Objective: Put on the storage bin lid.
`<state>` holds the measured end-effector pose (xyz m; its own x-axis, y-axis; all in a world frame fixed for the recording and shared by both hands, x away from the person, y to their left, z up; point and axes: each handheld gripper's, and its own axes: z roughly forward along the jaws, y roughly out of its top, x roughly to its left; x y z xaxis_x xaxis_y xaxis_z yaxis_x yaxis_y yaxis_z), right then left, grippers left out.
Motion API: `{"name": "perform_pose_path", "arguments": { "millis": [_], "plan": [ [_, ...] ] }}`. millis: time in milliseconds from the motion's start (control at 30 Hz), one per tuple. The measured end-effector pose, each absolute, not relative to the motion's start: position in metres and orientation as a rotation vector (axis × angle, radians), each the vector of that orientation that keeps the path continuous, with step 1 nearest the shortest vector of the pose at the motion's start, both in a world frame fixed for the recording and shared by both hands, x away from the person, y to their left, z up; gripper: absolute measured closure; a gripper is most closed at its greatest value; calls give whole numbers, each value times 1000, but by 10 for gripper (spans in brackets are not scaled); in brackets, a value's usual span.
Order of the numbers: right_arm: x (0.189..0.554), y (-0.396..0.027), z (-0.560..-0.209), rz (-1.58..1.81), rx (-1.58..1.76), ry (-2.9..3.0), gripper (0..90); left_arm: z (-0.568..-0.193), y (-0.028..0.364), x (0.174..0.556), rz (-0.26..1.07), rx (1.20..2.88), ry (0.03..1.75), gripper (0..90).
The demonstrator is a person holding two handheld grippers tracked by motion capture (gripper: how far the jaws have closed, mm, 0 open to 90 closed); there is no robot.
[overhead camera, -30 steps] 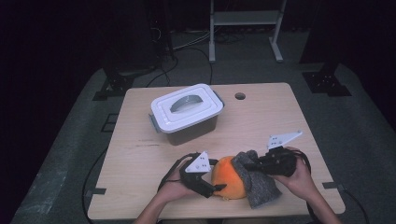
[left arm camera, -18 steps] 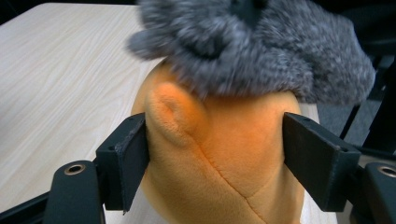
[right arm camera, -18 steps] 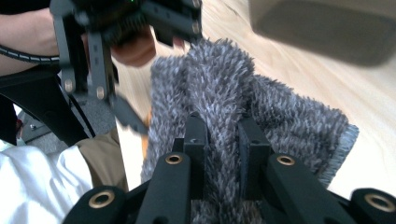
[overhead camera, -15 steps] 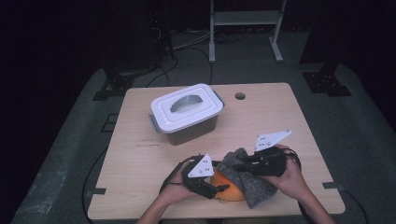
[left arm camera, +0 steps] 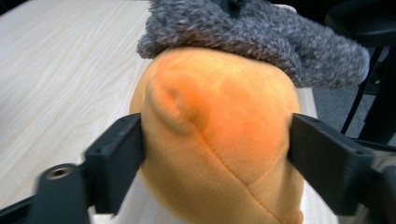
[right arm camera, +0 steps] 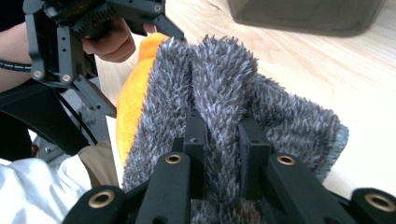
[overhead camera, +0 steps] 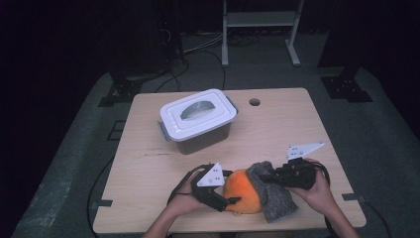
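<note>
Left gripper [left arm camera: 215,140] squeezes the orange plush [left arm camera: 215,135], right gripper [right arm camera: 223,135] pinches the grey cloth [right arm camera: 224,88]; cloth probably slips off mid-wipe.

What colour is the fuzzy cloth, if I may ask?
Grey; the fuzzy cloth shows best in the right gripper view.

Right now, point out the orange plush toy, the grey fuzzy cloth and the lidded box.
orange plush toy [left arm camera: 219,140], left gripper view, its front.
grey fuzzy cloth [right arm camera: 224,88], right gripper view, its pinched fold.
lidded box [overhead camera: 174,116], high view, its white lid.
</note>
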<state>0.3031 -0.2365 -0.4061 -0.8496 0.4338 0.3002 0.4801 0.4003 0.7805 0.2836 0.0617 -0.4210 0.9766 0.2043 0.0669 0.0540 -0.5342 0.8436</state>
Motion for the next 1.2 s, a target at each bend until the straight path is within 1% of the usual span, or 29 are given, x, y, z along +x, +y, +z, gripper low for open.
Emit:
{"name": "perform_pose_path", "arguments": {
  "millis": [100,167,267,300,333,367,433,467,600,700,767,833,867,933,967,1000,1067,1100,1133,1200],
  "plan": [
    [296,-237,-411,-1492,-840,-2572,762,-419,58,283,155,2128,199,114],
    [291,-232,-411,-1500,-814,-2569,762,-417,55,282,148,2121,207,96],
    [286,-224,-408,-1491,-776,-2599,762,-416,49,283,151,2157,215,95],
    [284,-220,-407,-1491,-760,-2610,762,-416,48,283,149,2174,212,106],
    [283,-218,-406,-1489,-754,-2618,762,-417,49,282,158,2176,200,144],
    [283,-217,-405,-1484,-754,-2628,762,-416,49,282,179,2173,187,214],
    [284,-218,-402,-1491,-759,-2631,762,-413,50,282,210,2168,162,300],
    [286,-219,-400,-1495,-764,-2635,762,-411,51,283,223,2157,146,323],
    [292,-221,-388,-1523,-782,-2653,762,-407,52,287,297,2120,90,350],
    [297,-217,-380,-1554,-761,-2644,763,-409,53,289,319,2115,26,354],
    [301,-210,-377,-1548,-741,-2659,762,-411,56,290,312,2117,30,349],
    [306,-205,-379,-1520,-736,-2670,762,-412,61,293,294,2130,61,323],
    [308,-203,-383,-1501,-736,-2672,763,-413,63,295,266,2135,94,293],
    [309,-200,-390,-1494,-738,-2648,763,-414,66,299,181,2128,194,199],
    [307,-199,-393,-1492,-741,-2644,764,-414,67,300,130,2125,224,172],
    [306,-199,-394,-1498,-733,-2639,764,-414,67,301,101,2124,245,156],
    [303,-200,-396,-1502,-736,-2631,764,-414,66,300,90,2126,269,153],
    [302,-201,-396,-1501,-734,-2635,764,-413,66,299,115,2133,259,182],
    [300,-202,-397,-1499,-736,-2635,764,-413,65,297,138,2137,245,250],
    [298,-205,-395,-1483,-743,-2637,764,-412,64,295,150,2132,214,330]
  ]
}}
